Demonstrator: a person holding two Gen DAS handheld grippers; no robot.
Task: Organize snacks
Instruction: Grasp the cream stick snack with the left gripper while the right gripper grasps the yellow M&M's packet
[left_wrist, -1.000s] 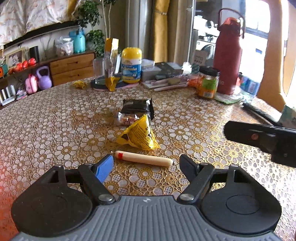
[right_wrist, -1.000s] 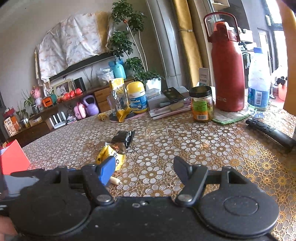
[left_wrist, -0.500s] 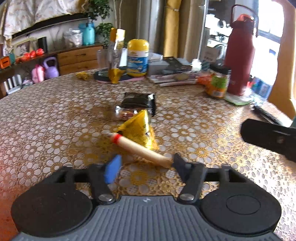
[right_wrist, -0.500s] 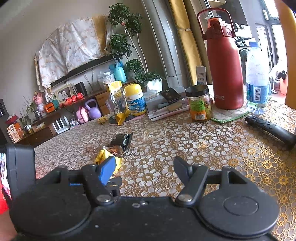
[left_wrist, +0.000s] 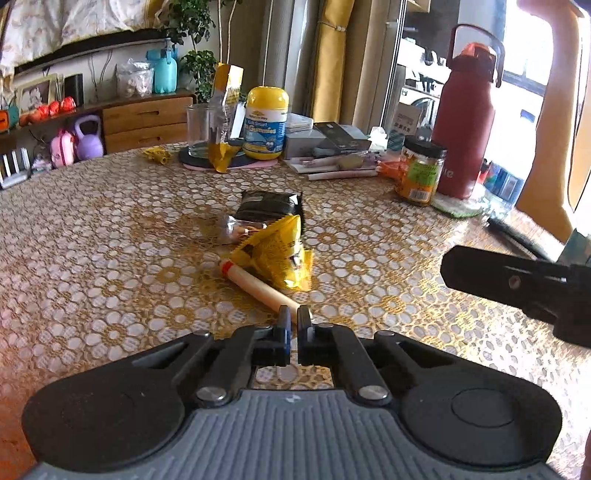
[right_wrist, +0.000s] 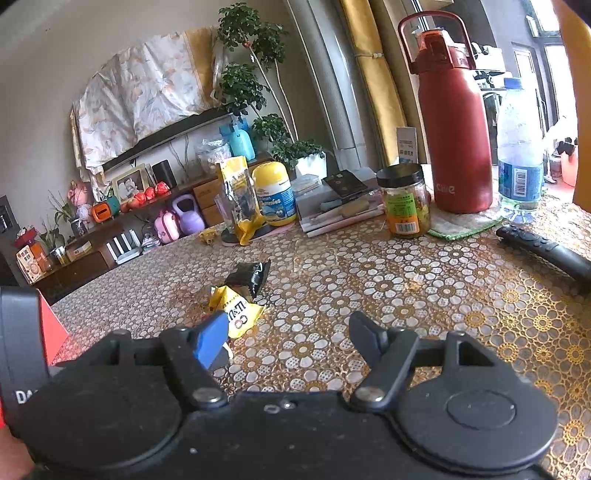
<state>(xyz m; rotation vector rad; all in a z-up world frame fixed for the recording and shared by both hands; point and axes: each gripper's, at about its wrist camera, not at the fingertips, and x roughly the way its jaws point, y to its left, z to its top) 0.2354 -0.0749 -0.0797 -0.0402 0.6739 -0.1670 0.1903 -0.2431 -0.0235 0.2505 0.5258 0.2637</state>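
A pale sausage stick (left_wrist: 258, 286) with a red band at its far end lies slantwise on the lace tablecloth. Its near end sits between the tips of my left gripper (left_wrist: 290, 319), which is shut on it. Just beyond it lie a yellow M&M's bag (left_wrist: 277, 254) (right_wrist: 236, 310), a silver-wrapped snack (left_wrist: 236, 229) and a black packet (left_wrist: 269, 203) (right_wrist: 249, 277). My right gripper (right_wrist: 286, 321) hovers to the right of the snacks. Its jaws are opening, with nothing between them.
At the table's far side stand a glass (left_wrist: 199, 129), a yellow gummies jar (left_wrist: 266, 123), books (left_wrist: 332, 147), a pickle jar (right_wrist: 404, 201), a red flask (right_wrist: 454, 122) and a water bottle (right_wrist: 521, 147). A black remote (right_wrist: 546, 251) lies at the right.
The left jaws went from wide open to shut. The sausage stick swung from lying crosswise to pointing away, its near end now between the tips. The right gripper stayed in place.
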